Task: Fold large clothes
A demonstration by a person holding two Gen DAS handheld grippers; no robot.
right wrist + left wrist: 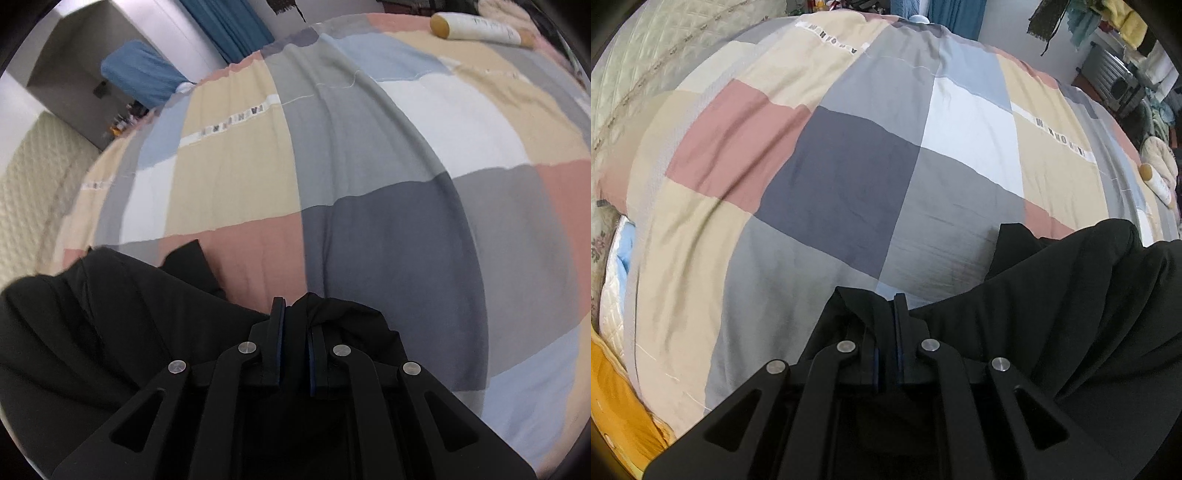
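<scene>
A large black garment [1071, 295] hangs over a bed with a patchwork quilt [849, 166]. In the left wrist view it fills the lower right. My left gripper [886, 314] is shut on a black edge of the garment, cloth pinched between its fingers. In the right wrist view the black garment [92, 314] fills the lower left above the quilt [369, 184]. My right gripper [295, 317] is shut on another bunched edge of it. Both grippers hold the cloth a little above the quilt.
A cream bottle [480, 27] lies on the quilt's far right; it also shows in the left wrist view [1156, 182]. A quilted headboard [646, 55] is at the left. Blue curtains [229, 26], a blue-covered item [144, 74] and cluttered shelves [1126, 74] stand beyond the bed.
</scene>
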